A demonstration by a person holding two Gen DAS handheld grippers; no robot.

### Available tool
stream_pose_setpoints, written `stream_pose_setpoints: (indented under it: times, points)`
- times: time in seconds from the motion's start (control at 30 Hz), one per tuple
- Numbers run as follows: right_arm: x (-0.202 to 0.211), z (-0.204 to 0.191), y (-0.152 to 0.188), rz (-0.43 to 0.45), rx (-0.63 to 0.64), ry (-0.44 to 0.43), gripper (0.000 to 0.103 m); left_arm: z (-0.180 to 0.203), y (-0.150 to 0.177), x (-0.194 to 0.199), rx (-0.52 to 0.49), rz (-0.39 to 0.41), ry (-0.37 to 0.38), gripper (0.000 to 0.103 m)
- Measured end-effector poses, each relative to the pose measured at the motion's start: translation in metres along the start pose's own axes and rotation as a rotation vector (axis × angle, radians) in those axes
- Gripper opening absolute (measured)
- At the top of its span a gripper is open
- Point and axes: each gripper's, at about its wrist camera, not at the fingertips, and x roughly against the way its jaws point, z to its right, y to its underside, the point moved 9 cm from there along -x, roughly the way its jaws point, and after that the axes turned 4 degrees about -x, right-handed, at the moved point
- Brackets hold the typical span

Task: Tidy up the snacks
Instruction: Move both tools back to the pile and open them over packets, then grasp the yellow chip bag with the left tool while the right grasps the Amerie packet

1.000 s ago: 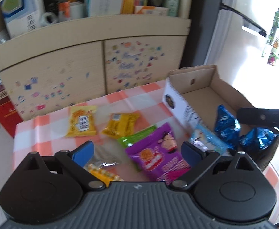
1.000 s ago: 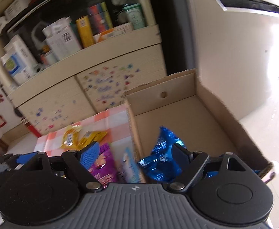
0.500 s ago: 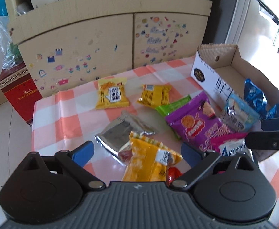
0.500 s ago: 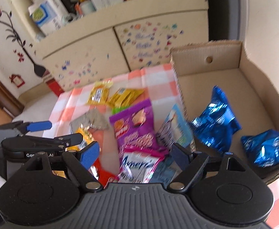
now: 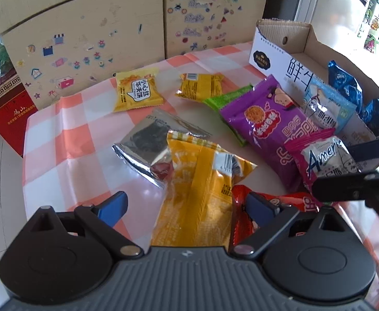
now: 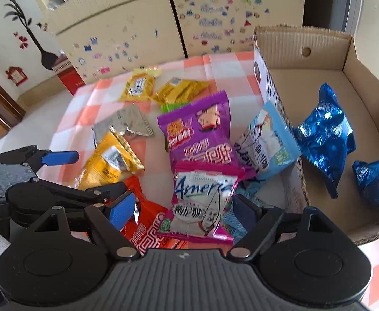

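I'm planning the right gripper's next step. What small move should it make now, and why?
Probably lower the right gripper a little onto the pink packet and close. Its jaws stand open with that packet between them, not yet pinched, and the box with two blue packets lies just to its right.

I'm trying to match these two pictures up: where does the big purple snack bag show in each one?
Left wrist view: the purple snack bag lies right of centre, beside the cardboard box.
Right wrist view: the same bag lies at centre, partly under the pink-edged "Americ" packet.
Shared landmark: the sticker-covered cabinet doors behind the table.
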Motion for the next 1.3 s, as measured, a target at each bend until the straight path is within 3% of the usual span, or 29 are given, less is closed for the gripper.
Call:
stream_pose_setpoints:
  times: [0.27, 0.4, 0.53, 0.63, 0.73, 1.3]
  points:
    - [-0.016, 0.000, 0.003, -0.012, 0.011, 0.069, 0.086, -0.006, 0.005, -0.005, 0.017, 0.002, -0.012, 0.097]
    - [-0.022, 0.002, 0.000, 0.002, 0.026, 0.105, 0.078, -0.006, 0.006, -0.005, 0.029, 0.004, -0.003, 0.095]
    - [-0.024, 0.002, -0.003, 0.017, 0.046, 0.129, 0.063, -0.007, 0.010, -0.008, 0.026, -0.025, 0.005, 0.068]
    - [-0.024, -0.001, -0.003, 0.019, 0.055, 0.116, 0.058, -0.008, 0.010, -0.005, 0.013, -0.018, -0.004, 0.059]
    - [-0.024, -0.004, -0.004, 0.022, 0.064, 0.095, 0.052, -0.010, 0.011, -0.003, 0.035, -0.021, -0.004, 0.057]
    - [-0.019, -0.021, -0.005, 0.043, 0.096, 0.010, 0.048, -0.016, 0.009, 0.011, 0.078, 0.004, -0.013, 0.053]
